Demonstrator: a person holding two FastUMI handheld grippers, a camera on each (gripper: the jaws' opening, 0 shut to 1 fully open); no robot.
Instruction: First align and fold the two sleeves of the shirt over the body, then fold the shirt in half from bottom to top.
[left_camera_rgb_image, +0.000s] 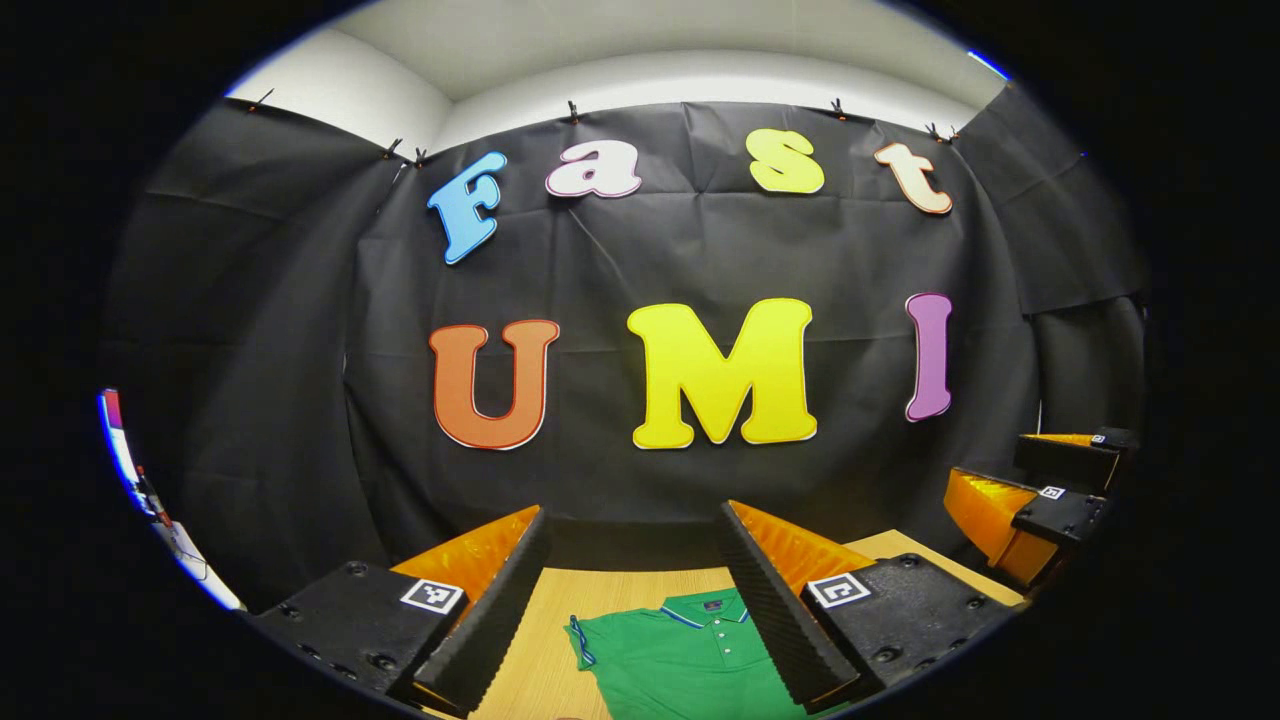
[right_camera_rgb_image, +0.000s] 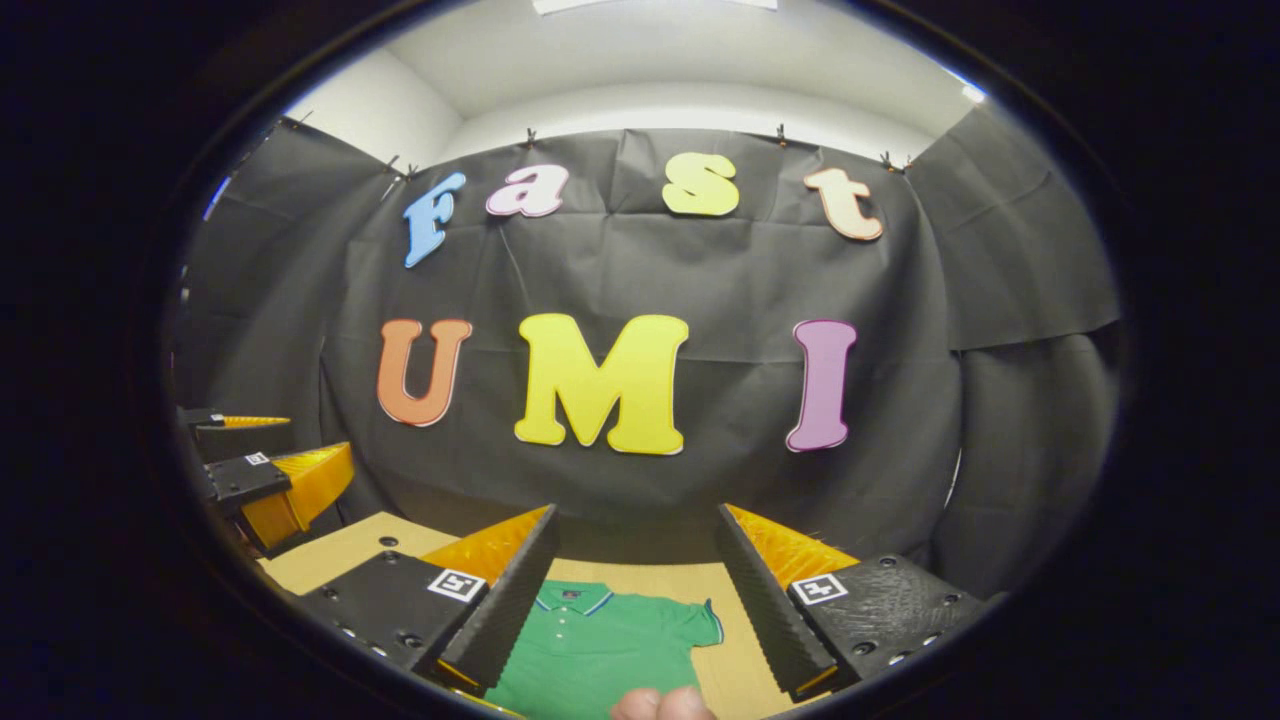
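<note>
Table (left_camera_rgb_image: 560, 640): green shirt (left_camera_rgb_image: 680, 660) lies flat, collar toward the wall, sleeves spread, nothing folded yet as far as visible. Left gripper (left_camera_rgb_image: 635, 600) and right gripper (right_camera_rgb_image: 635, 600) both held above it, jaws apart, empty. All folds remain.

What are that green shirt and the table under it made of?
The shirt looks like soft matte knit, probably cotton or a blend: ribbed collar, buttoned placket, no shine. The table looks like pale wood or wood-look laminate, with faint straight grain lines; which one, I cannot tell.
</note>
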